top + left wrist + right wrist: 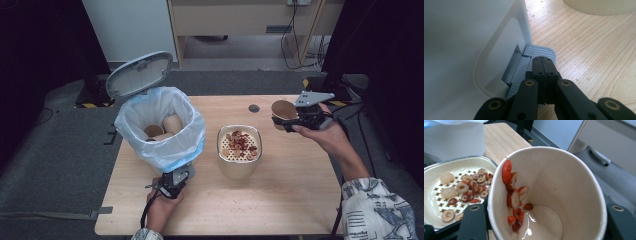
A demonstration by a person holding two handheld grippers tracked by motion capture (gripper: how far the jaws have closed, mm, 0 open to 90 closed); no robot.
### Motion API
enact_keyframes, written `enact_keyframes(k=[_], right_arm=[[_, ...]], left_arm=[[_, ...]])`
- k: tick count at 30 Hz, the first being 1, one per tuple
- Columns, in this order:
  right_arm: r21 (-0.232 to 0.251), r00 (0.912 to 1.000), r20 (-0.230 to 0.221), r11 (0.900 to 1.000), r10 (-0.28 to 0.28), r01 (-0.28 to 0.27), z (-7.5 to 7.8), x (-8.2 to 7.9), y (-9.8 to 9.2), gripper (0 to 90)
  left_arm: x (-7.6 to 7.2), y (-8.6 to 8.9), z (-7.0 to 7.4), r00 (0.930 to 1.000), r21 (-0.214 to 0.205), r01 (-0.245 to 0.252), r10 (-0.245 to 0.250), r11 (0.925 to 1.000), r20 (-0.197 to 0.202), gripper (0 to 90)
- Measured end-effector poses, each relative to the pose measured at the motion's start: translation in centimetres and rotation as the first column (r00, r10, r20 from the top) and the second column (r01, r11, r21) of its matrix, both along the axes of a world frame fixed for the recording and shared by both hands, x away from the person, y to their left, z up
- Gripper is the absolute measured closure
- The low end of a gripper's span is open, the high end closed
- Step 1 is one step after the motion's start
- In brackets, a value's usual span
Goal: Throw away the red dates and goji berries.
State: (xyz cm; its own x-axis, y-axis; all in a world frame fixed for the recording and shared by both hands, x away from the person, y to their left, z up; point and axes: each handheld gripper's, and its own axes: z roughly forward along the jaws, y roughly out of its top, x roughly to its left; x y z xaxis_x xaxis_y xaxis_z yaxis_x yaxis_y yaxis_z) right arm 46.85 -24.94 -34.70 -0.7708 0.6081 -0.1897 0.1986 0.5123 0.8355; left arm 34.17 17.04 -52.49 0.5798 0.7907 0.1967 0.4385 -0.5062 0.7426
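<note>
Two grippers work from above: the left gripper (172, 184) at the bin (162, 131) near the counter's (280, 200) left edge, the right gripper (295, 121) lifting a cup (284, 111) by the right edge; left gripper view: jaws together press the pedal (540, 51), likely propping the lid (139, 73); right gripper view: jaws clamp the cup, fruit (513, 197) clinging inside, strainer (439, 170) beside.

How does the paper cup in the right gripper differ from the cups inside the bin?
The held paper cup is clamped in the right gripper above the table, tipped sideways; the binned cups lie in the bag-lined bin. The held cup has red fruit slices stuck inside; the binned cups' contents can't be made out. Both look tan.
</note>
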Motion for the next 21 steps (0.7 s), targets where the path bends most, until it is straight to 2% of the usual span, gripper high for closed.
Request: enact_keyframes(k=[9,21], right_arm=[[0.041,0.9985,-0.054,0.9992,0.006,-0.004,-0.53,0.11,-0.26,35.8],[0.059,0.9938,-0.111,0.9982,0.006,0.0,-1.02,0.31,-0.44,35.8]], left_arm=[[0.0,0.01,0.0,1.0,-0.002,0.0,0.0,1.0,-0.001,89.4],[0.01,0.01,0.0,1.0,-0.001,0.001,-0.001,1.0,-0.001,89.4]])
